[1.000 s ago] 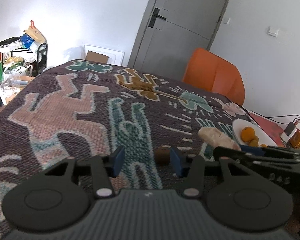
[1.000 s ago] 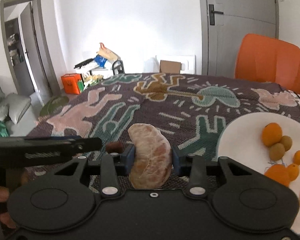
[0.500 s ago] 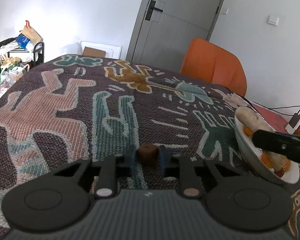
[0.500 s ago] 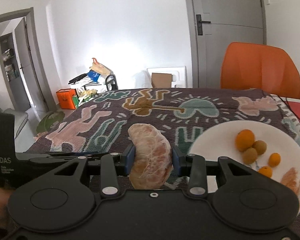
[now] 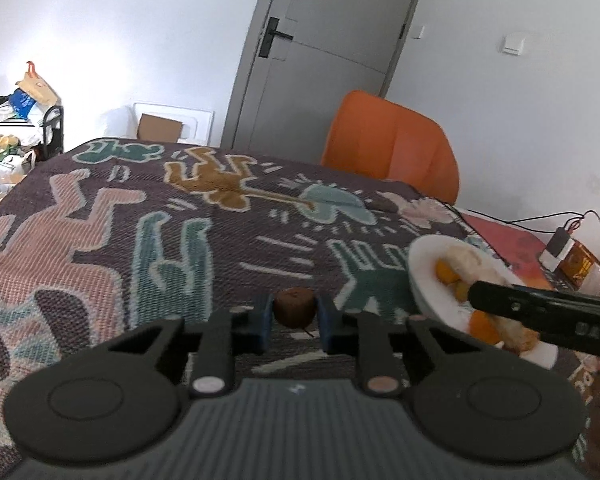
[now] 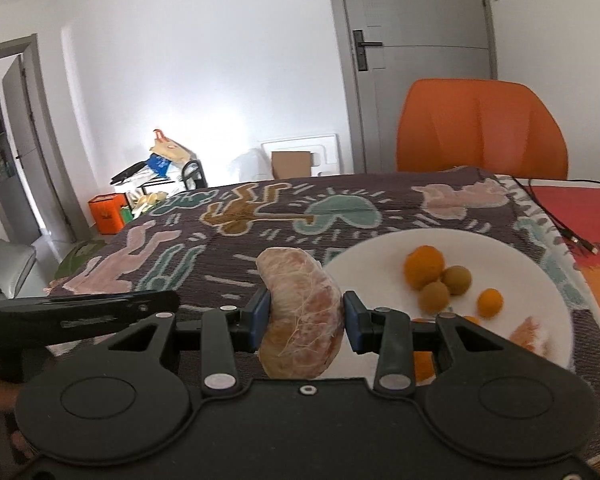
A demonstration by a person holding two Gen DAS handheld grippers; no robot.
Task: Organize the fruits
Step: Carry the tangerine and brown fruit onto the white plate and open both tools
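Between right gripper [image 6: 303, 317] fingers, peeled citrus segment [image 6: 302, 314] sat clamped, held just left of white plate [image 6: 540, 276] with oranges and small brownish fruits. Left gripper [image 5: 294, 318] pinched small brown fruit [image 5: 294, 307] above patterned cloth [image 5: 100, 216]; orange chair [image 6: 480, 128] behind.

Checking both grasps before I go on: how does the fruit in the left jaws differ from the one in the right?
The small brown fruit is round, dark and far smaller than the pale peeled citrus segment, which is curved and bulges beyond its jaws. The segment is beside the white plate; the brown fruit is farther off. Both are clamped between blue pads.
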